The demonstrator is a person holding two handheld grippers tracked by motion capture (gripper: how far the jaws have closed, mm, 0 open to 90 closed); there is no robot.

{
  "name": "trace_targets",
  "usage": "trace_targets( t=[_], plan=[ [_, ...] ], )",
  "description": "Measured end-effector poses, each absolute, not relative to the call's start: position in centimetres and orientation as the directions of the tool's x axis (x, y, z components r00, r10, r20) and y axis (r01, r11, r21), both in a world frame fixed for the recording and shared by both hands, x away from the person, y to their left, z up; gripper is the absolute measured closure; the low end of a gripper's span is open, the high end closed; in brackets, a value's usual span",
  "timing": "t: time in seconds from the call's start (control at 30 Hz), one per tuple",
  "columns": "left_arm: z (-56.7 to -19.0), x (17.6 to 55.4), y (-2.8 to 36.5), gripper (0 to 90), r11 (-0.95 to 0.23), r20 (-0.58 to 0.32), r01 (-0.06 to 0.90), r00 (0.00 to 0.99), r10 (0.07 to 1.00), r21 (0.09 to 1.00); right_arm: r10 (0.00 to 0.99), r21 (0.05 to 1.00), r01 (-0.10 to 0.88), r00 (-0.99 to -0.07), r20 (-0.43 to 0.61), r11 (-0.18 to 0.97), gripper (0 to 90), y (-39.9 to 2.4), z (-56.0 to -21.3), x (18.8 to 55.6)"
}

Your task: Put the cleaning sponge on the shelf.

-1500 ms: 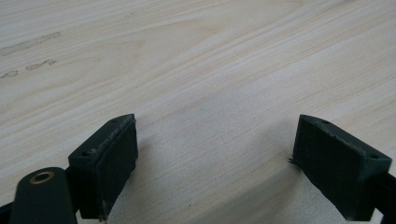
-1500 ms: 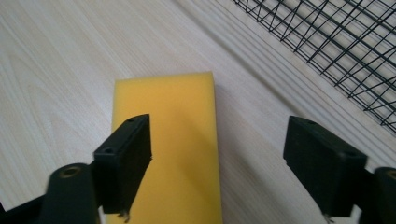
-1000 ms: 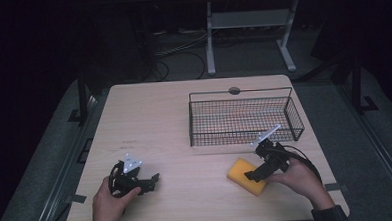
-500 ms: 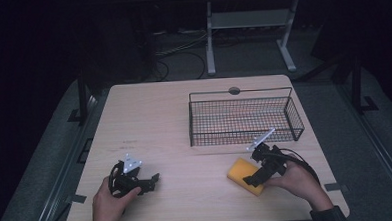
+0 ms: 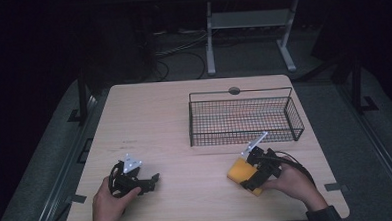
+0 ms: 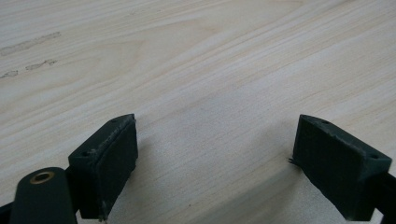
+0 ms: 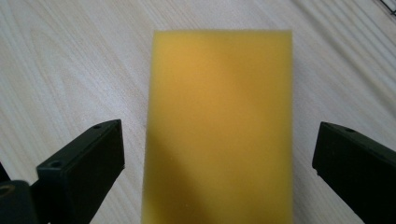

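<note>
A yellow sponge [image 5: 239, 171] lies flat on the wooden table [image 5: 184, 121] near the front right. My right gripper [image 5: 250, 178] hovers low over it, open, its jaws set wide on either side of the sponge [image 7: 219, 126] with gaps on both sides. My left gripper [image 5: 152, 180] rests at the front left of the table, open, with bare wood between its fingers [image 6: 105, 161]. A black wire basket [image 5: 244, 119] stands behind the sponge, nothing visible inside it.
A round grommet hole [image 5: 234, 91] sits at the table's far edge behind the basket. A cable loops from the right gripper over the hand [image 5: 294, 179]. Dark floor and a white stand [image 5: 250, 23] lie beyond the table.
My right gripper has slid left and down over the sponge, so its jaws now straddle it. The left gripper has stayed put.
</note>
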State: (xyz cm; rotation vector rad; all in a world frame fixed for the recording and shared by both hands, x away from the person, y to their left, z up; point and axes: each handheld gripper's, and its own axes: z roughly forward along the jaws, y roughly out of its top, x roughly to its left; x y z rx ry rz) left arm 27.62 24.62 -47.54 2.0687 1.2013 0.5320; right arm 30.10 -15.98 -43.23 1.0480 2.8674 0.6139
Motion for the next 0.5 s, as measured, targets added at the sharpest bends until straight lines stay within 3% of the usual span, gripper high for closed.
trace_targets(
  t=[0.5],
  plan=[
    [-47.5, 27.6, 24.6, 13.2, -0.345, 0.012, 0.594, 0.491, 0.871, 0.726, 0.624, 0.358, 0.613, -0.775, 0.100, 0.704, 4.9, -15.3, -44.6, 30.3]
  ],
)
